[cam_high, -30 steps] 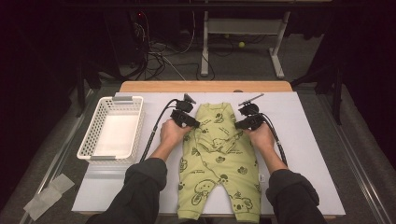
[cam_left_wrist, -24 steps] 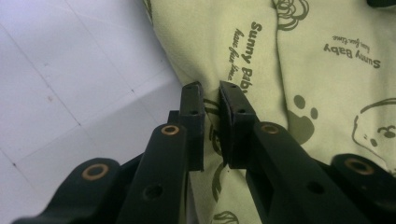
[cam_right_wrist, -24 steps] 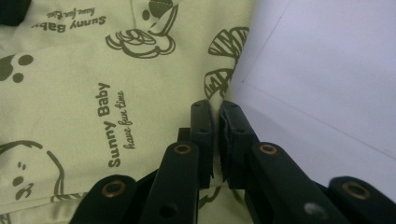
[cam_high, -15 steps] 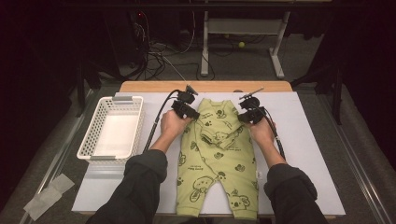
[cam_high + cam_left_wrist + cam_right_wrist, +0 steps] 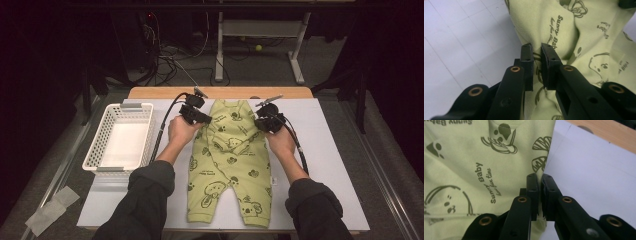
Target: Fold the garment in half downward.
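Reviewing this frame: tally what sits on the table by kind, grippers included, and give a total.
Green baby romper: 1
White plastic basket: 1
Handheld grippers: 2, the left gripper and the right gripper, each clamped on the romper's fabric
Total: 4

a pale green baby romper [image 5: 232,165] with dark animal prints lies flat at frame centre, legs toward the bottom, upper edges pinched up.
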A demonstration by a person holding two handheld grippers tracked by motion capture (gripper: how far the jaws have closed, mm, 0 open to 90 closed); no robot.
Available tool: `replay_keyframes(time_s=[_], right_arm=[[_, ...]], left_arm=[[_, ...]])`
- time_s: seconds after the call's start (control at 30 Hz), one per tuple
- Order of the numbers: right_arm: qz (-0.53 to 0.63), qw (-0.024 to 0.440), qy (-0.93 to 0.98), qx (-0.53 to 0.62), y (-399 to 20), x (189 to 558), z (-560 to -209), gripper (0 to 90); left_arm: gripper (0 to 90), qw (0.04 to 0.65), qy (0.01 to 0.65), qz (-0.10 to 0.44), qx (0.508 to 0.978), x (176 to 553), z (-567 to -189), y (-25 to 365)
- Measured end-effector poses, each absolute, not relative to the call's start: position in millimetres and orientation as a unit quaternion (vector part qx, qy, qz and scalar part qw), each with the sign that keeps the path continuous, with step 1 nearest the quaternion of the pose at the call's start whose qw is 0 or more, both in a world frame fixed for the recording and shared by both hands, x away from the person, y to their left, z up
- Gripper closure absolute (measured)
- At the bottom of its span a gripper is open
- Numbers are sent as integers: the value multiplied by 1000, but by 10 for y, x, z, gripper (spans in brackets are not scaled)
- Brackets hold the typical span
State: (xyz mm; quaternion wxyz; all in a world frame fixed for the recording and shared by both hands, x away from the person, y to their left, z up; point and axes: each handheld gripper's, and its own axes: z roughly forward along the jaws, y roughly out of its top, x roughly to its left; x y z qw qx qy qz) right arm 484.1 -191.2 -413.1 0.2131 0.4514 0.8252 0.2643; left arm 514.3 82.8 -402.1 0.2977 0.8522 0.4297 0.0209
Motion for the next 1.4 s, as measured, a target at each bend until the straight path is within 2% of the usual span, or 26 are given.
replay_keyframes(time_s=[0.4,1.4], right_arm=[[291,207,828,432,-1981,4497,-4107,863],[316,181,843,397,-2037,4021,-4129,863]], left_arm=[[777,310,404,18,861,4838,-3993,887],[777,333,373,13,866,4354,-4044,1017]])
